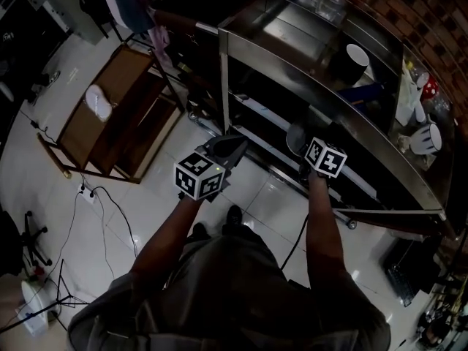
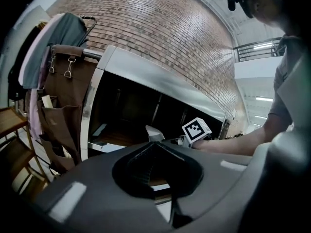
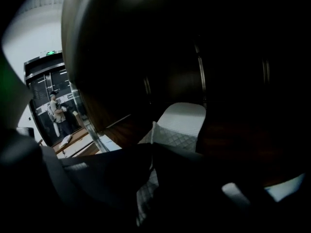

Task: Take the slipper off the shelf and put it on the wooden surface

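A white quilted slipper (image 3: 182,123) lies on the dark lower level of the metal shelf (image 1: 241,46); in the head view the slipper (image 1: 295,137) shows as a pale patch inside it. My right gripper (image 3: 151,147) reaches into the shelf and is shut on the slipper's quilted upper edge. From the head, that right gripper (image 1: 313,152) sits just below the slipper. My left gripper (image 1: 231,145) hovers in front of the shelf's left post, shut with nothing in it; its tips (image 2: 153,143) meet. The low wooden rack (image 1: 139,79) stands to the left on the floor.
Another white slipper (image 1: 99,101) lies on the wooden rack. On the shelf's top stand a white cup (image 1: 357,58) and white items (image 1: 428,137). Cables (image 1: 102,203) run over the tiled floor. A brown bag (image 2: 60,101) hangs left of the shelf.
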Demonstrator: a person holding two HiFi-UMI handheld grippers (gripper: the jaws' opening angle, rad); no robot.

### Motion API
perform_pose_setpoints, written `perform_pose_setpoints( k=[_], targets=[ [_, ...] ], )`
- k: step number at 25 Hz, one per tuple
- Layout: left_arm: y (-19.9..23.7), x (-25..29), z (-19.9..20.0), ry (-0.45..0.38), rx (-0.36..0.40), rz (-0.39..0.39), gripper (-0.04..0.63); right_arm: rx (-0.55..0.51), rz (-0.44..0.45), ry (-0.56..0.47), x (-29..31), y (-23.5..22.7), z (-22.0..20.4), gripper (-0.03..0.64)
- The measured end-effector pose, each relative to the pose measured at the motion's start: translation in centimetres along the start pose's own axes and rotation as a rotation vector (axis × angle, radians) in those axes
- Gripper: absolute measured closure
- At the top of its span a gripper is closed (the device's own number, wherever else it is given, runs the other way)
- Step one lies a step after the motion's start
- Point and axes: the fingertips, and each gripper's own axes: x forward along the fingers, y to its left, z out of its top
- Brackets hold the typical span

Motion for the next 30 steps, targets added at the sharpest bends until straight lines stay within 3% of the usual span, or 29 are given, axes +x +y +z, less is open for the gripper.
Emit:
perform_pose_setpoints(
  k=[11, 21, 30],
  targets=[
    [1.6, -6.7, 1.0, -0.088, -0.009, 0.092, 0.629, -0.102, 0.194, -0.049, -6.3, 10.3, -0.9, 0.612],
    [3.3, -18.2, 0.7, -0.164, -0.011, 0.171, 0.629, -0.208, 0.309, -0.05, -10.9, 22.8, -4.0, 0.611],
    [6.5, -28.2, -1.2, -0.214, -0.032, 0.267, 0.629, -0.312, 0.426, -0.037, -11.4, 34.6, -6.5, 0.611]
  ],
)
